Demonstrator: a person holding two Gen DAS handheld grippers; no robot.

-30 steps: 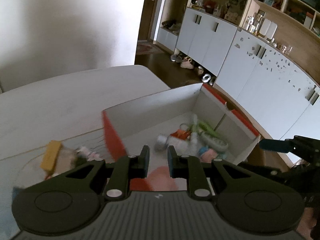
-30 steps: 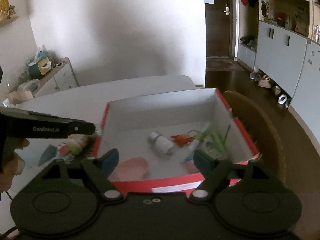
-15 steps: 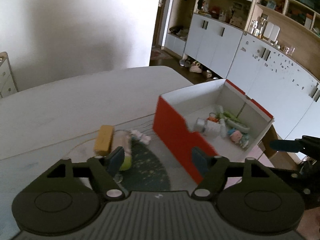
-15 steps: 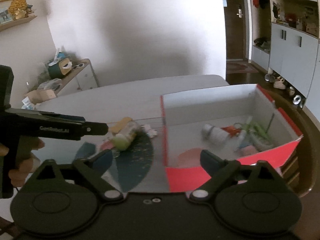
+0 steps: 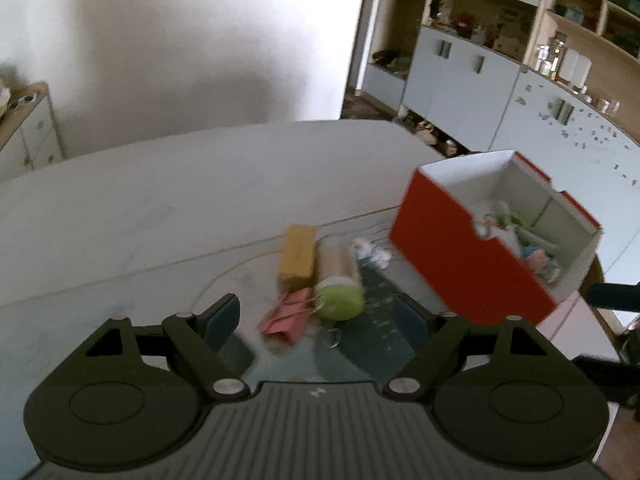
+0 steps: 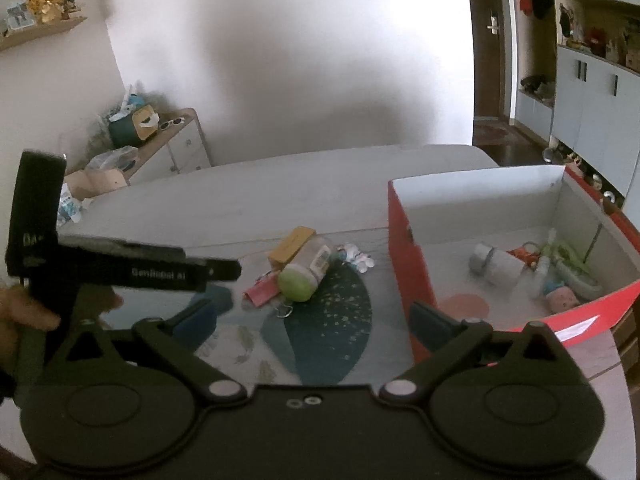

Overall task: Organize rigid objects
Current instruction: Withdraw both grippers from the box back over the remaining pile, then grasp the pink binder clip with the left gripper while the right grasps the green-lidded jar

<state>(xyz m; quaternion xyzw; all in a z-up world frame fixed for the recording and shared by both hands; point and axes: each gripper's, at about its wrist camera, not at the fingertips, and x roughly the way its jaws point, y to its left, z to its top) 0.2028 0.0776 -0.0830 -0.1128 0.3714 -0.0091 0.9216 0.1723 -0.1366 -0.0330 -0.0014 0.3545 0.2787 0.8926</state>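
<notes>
Left and right wrist views, sorting in progress. I hold both tools above the table [image 6: 320,184]. The left gripper [image 5: 320,316] has its jaws spread wide and grasps nothing; the right gripper [image 6: 316,316] is likewise released and empty.

Loose pile, centre of both frames, on a patterned mat [image 6: 336,320]: a jar [image 5: 340,280] lying on its side with its green lid toward me, a tan block [image 5: 298,256] touching its left flank, a pink clip [image 5: 286,314] at the lid end, and small pale pieces [image 5: 372,254], too blurred to identify, just beyond the jar.

The box [image 5: 460,248], red outside and white inside, sits at the right of each frame. It already holds a grey roll [image 6: 496,266], green and orange items and a small pink one; I judge the sort partly done.

Step in hand, as I read it: approach to the next pick, the left tool lined up on the pile. The next move calls for lowering over one item and closing on it alone.

Hindrances: the items touch, so a grasp may drag a neighbour; the jar may roll; the box's near wall must be cleared on transfer. In the right view, the left tool crosses the left of the frame.
</notes>
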